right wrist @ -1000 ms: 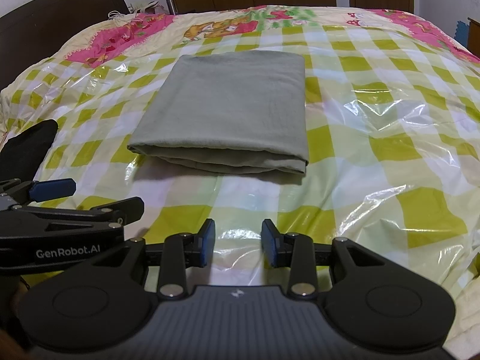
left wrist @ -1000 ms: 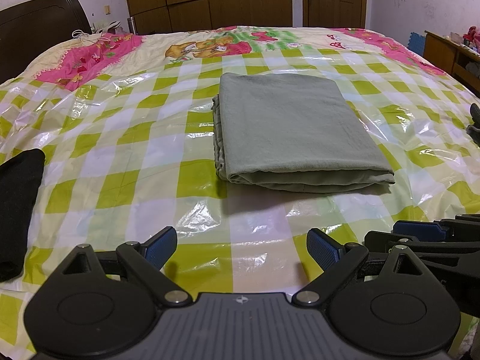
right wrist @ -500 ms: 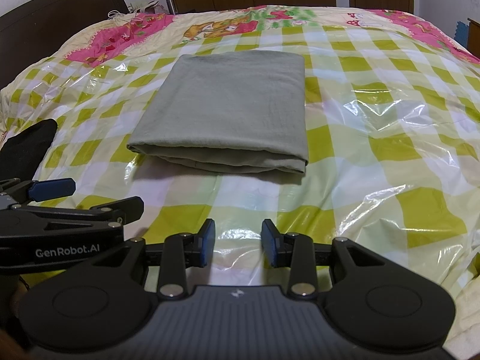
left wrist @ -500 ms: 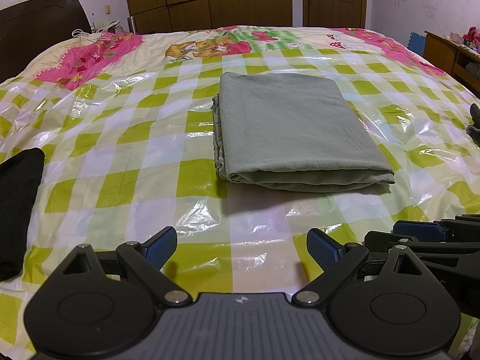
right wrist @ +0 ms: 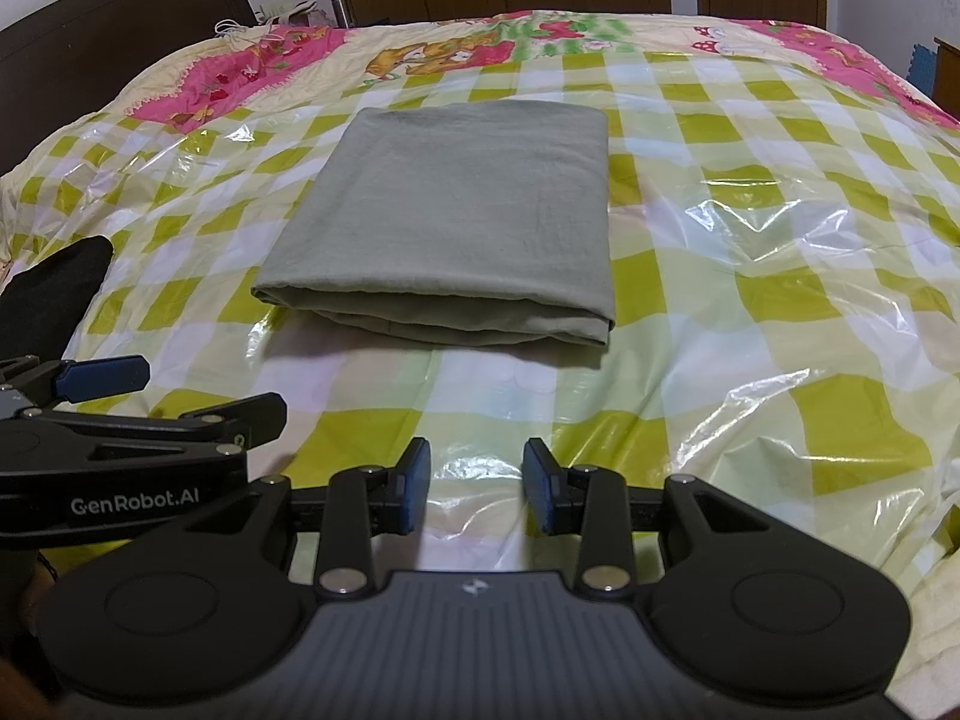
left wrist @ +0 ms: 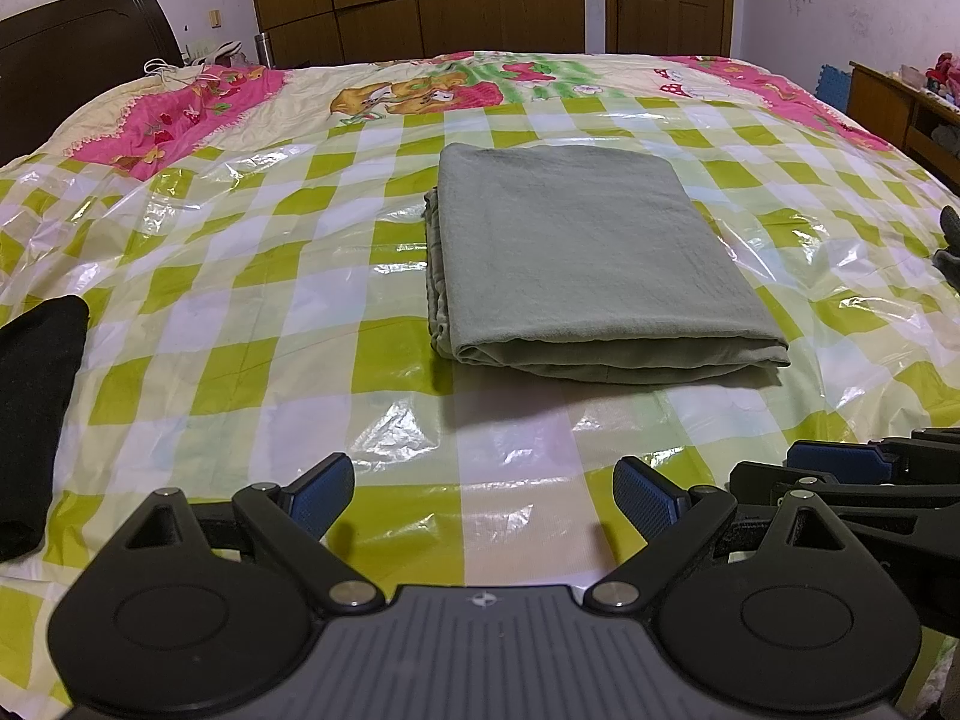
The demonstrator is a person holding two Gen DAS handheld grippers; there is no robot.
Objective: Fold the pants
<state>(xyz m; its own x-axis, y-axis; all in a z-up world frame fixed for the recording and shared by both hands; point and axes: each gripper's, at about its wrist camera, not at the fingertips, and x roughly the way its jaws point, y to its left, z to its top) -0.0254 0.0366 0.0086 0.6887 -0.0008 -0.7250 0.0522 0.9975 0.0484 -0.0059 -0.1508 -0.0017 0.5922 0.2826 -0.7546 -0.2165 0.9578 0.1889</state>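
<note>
Folded sage-green cotton pants (left wrist: 591, 252) lie at twelve o'clock on the plastic-covered checked bed (left wrist: 240, 312); left gripper (left wrist: 483, 495) jaws wide, right gripper (right wrist: 477, 489) jaws narrow, both empty.

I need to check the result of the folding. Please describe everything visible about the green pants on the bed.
The green pants are a sage-green, soft woven fabric, folded into a flat, neat rectangle of several layers. The rounded fold faces the cameras; stacked edges show along the left side. They lie on the glossy checkered plastic sheet over the bed. Nothing else touches them; both grippers are short of them.
</note>
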